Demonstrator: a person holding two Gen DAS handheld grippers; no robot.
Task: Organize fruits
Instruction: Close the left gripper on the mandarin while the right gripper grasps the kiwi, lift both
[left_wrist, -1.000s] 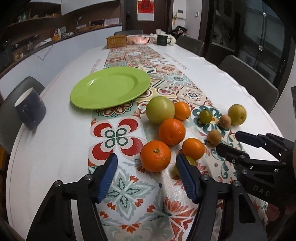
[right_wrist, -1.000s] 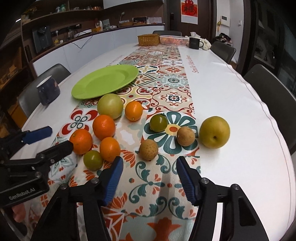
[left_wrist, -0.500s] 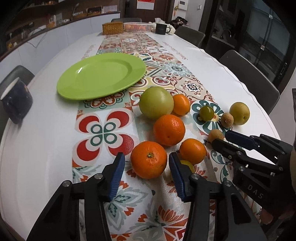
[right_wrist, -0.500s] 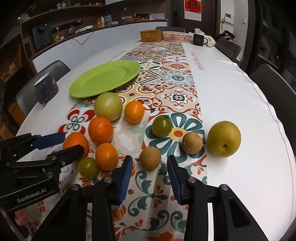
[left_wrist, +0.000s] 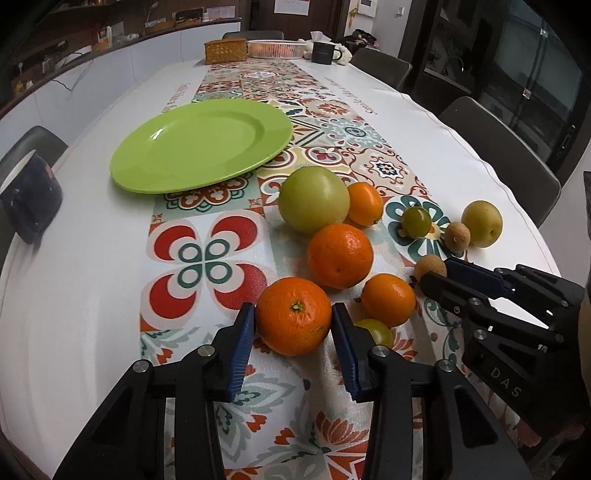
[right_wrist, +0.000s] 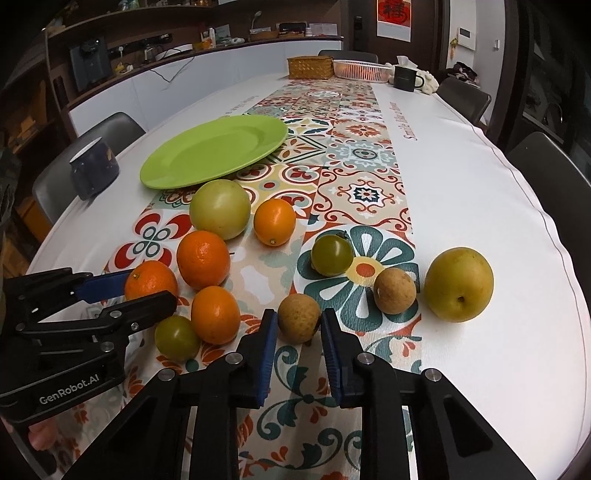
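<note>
Loose fruit lies on the patterned runner near a bare green plate (left_wrist: 199, 144). My left gripper (left_wrist: 293, 309) has the nearest orange (left_wrist: 295, 326) between its blue pads. Its jaws are closing and both pads touch the orange's sides. My right gripper (right_wrist: 299, 314) is shut on a small brown round fruit (right_wrist: 298, 323), which rests on the cloth. In the left wrist view the right gripper (left_wrist: 441, 274) shows at the right, pinching that brown fruit (left_wrist: 426, 265). A big green-yellow fruit (left_wrist: 314, 199), further oranges, small green fruits and a yellow pear (right_wrist: 458, 284) lie around.
A dark mug (left_wrist: 27, 195) stands at the table's left edge. A wicker basket (right_wrist: 310, 67), a white basket and a black mug sit at the far end. Chairs line the right side. White tablecloth flanks the runner.
Both grippers' jaws closed in from wide apart: the left onto the nearest orange, the right onto the small brown fruit. Both views tipped slightly closer to the fruit.
</note>
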